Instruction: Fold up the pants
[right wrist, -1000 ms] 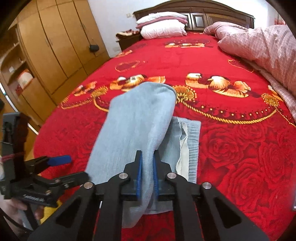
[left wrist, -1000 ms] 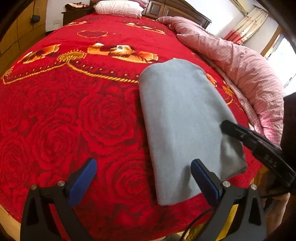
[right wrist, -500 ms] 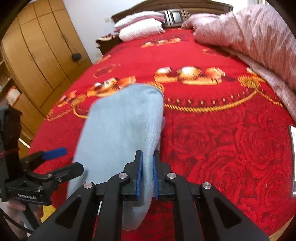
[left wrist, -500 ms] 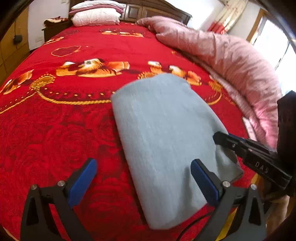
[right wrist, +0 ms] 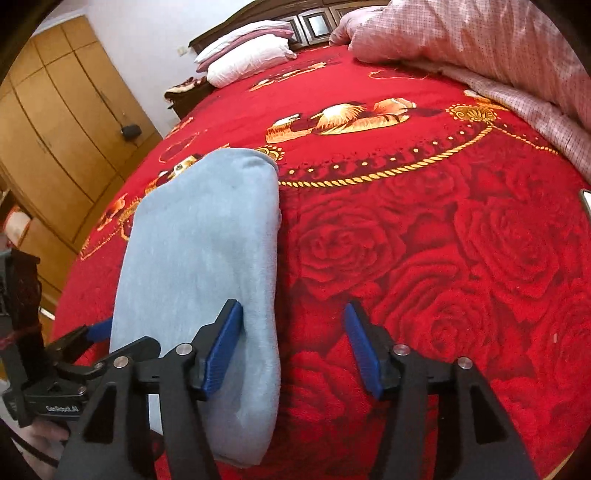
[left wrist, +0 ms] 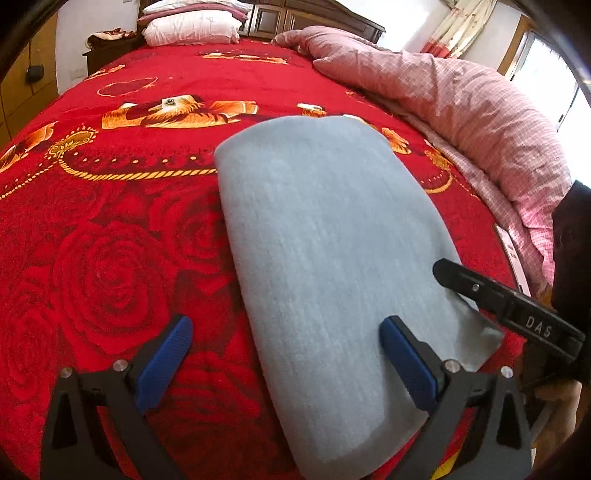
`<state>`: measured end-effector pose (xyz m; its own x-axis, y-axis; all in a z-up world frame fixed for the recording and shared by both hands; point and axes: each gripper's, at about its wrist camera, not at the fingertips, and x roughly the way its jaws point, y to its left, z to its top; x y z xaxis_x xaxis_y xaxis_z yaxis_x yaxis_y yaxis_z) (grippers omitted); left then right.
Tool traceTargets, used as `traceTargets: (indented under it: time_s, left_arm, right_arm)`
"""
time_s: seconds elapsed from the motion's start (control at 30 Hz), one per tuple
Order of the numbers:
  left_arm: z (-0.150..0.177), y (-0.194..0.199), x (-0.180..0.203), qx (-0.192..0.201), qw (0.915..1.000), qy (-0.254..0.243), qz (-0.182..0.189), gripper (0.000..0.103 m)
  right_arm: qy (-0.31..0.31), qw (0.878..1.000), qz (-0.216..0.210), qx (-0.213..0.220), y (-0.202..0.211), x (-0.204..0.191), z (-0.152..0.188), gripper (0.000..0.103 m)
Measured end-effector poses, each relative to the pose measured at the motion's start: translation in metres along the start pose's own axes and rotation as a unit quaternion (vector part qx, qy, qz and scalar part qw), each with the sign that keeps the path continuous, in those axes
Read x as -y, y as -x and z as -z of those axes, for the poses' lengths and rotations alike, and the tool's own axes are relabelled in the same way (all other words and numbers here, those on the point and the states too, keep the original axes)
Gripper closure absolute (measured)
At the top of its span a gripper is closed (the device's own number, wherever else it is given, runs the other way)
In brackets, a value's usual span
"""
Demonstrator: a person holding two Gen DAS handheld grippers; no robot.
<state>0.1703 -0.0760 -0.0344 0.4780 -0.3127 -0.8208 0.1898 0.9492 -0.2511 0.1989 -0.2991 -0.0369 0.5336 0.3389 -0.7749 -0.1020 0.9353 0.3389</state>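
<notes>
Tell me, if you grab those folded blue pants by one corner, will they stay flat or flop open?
Probably flop. The folded pants are soft cloth in loose layers, rounded at the fold, so a corner lift would likely let them sag and unfold. They look light. The fuzzy red blanket may grip them if pushed, bunching them rather than sliding.

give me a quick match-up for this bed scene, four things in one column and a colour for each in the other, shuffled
Things:
1. folded pants
2. bedspread
3. pillow
4. wardrobe

Colours:
a. white
b. yellowish wood
c. light blue-grey
d. red with roses

Pairs: 1-c, 2-d, 3-a, 4-b
</notes>
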Motion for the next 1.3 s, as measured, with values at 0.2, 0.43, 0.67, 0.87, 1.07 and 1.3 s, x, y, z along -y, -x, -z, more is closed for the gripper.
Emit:
traceTargets:
  time_s: [0.2,0.43,0.67,0.87,1.07,1.3]
  left_arm:
    - [0.000,-0.001,0.001,-0.003,1.0000,0.005,-0.001,0.000]
    - [0.001,0.001,0.000,-0.001,1.0000,0.008,0.003,0.000]
    - [-0.008,0.013,-0.006,0.000,0.9996,0.028,0.009,0.011]
    - [-0.009,0.012,-0.010,0.004,0.9994,0.033,0.001,0.012]
    - [-0.012,0.005,-0.007,0.006,0.9998,0.021,-0.001,0.012]
    - [-0.014,-0.001,-0.004,0.016,0.9998,0.011,-0.005,0.012]
  right_arm:
    - [-0.008,1.000,-0.008,0.008,0.000,0.002,0.003,0.040]
    - [-0.018,0.999,-0.014,0.024,0.001,0.006,0.009,0.035]
    - [-0.063,0.998,-0.019,-0.021,0.011,0.006,-0.004,0.034]
    - [-0.064,0.995,-0.075,-0.003,0.025,-0.010,-0.006,0.034]
    - [-0.032,0.997,-0.061,-0.042,-0.014,-0.017,0.005,0.033]
    - [-0.003,0.997,-0.077,-0.004,-0.013,-0.015,0.016,0.033]
